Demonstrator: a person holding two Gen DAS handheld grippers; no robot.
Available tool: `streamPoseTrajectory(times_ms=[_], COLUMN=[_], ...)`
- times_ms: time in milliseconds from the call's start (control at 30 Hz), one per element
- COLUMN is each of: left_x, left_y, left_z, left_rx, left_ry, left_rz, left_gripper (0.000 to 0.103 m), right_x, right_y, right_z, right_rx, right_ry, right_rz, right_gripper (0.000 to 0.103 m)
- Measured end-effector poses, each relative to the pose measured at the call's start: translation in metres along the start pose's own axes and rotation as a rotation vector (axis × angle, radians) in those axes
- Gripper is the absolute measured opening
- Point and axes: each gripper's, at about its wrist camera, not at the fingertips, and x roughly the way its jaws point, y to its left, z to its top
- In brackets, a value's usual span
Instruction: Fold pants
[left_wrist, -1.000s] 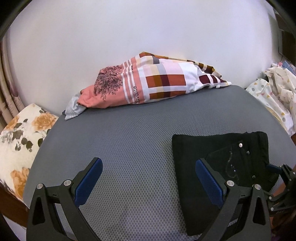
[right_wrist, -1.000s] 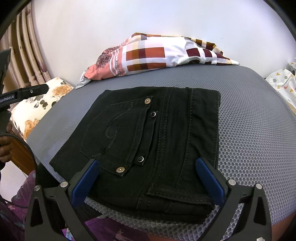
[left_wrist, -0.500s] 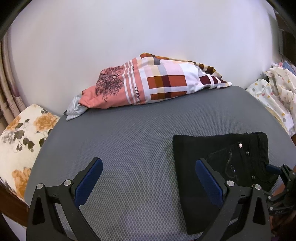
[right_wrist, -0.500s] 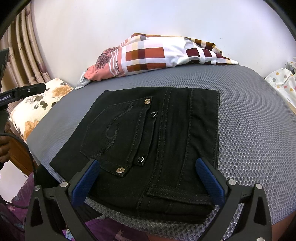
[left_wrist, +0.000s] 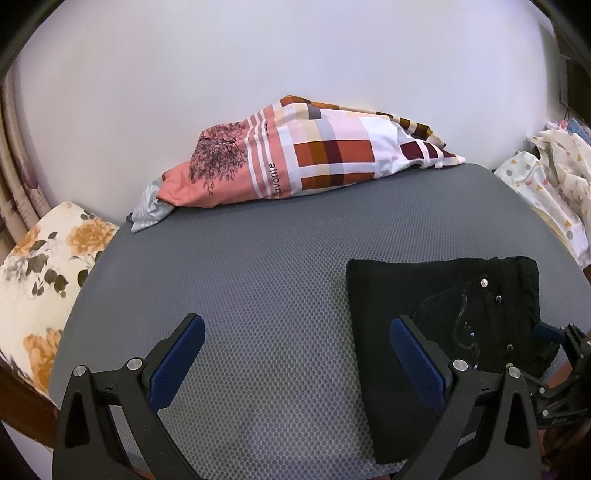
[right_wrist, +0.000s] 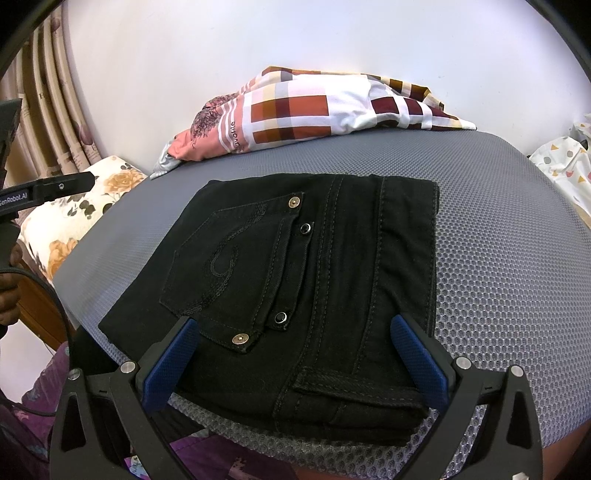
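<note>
The black pants lie folded into a compact rectangle on the grey mesh surface, back pocket and metal studs facing up. My right gripper is open and empty, its blue pads either side of the pants' near edge, just above it. My left gripper is open and empty over bare grey surface, with the pants to its right. The right gripper's tip shows at the pants' far right edge.
A patchwork pink and orange pillow lies at the back against the white wall. A floral cushion sits off the left edge. Spotted white cloth is piled at the right. The left gripper's handle shows at the left.
Almost nothing has moved. Both grippers stay open and hover in place; the left view has tilted very slightly.
</note>
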Motion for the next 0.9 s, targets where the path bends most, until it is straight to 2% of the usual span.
streamPoseTrajectory(times_ms=[100, 233, 300, 433, 600, 733, 800, 900], left_x=[0.004, 0.018, 0.031, 0.05, 0.069, 0.086, 0.093, 0.104], left_y=[-0.001, -0.002, 0.001, 0.009, 0.02, 0.018, 0.016, 0.013], left_z=[-0.002, -0.005, -0.009, -0.017, -0.024, -0.03, -0.031, -0.035], left_rx=[0.003, 0.014, 0.005, -0.034, -0.086, -0.092, -0.085, -0.095], left_ry=[0.009, 0.038, 0.075, 0.113, 0.139, 0.184, 0.197, 0.229], left_rz=[-0.006, -0.087, -0.145, -0.2, -0.306, -0.393, -0.408, -0.467], left_gripper=[0.1, 0.1, 0.1, 0.1, 0.1, 0.1, 0.1, 0.1], right_x=[0.0, -0.001, -0.005, -0.02, -0.039, -0.035, -0.03, -0.018], right_y=[0.001, 0.0, -0.003, -0.021, -0.051, -0.079, -0.085, -0.091], right_z=[0.0, 0.0, 0.004, 0.015, 0.022, 0.022, 0.019, 0.023], right_rx=[-0.001, 0.01, 0.046, 0.15, 0.249, 0.301, 0.303, 0.308], right_ry=[-0.001, -0.004, -0.018, -0.053, -0.077, -0.021, 0.007, 0.028], right_rz=[0.0, 0.007, 0.029, 0.086, 0.091, 0.097, 0.091, 0.109], right_gripper=[0.103, 0.103, 0.103, 0.101, 0.101, 0.099, 0.095, 0.095])
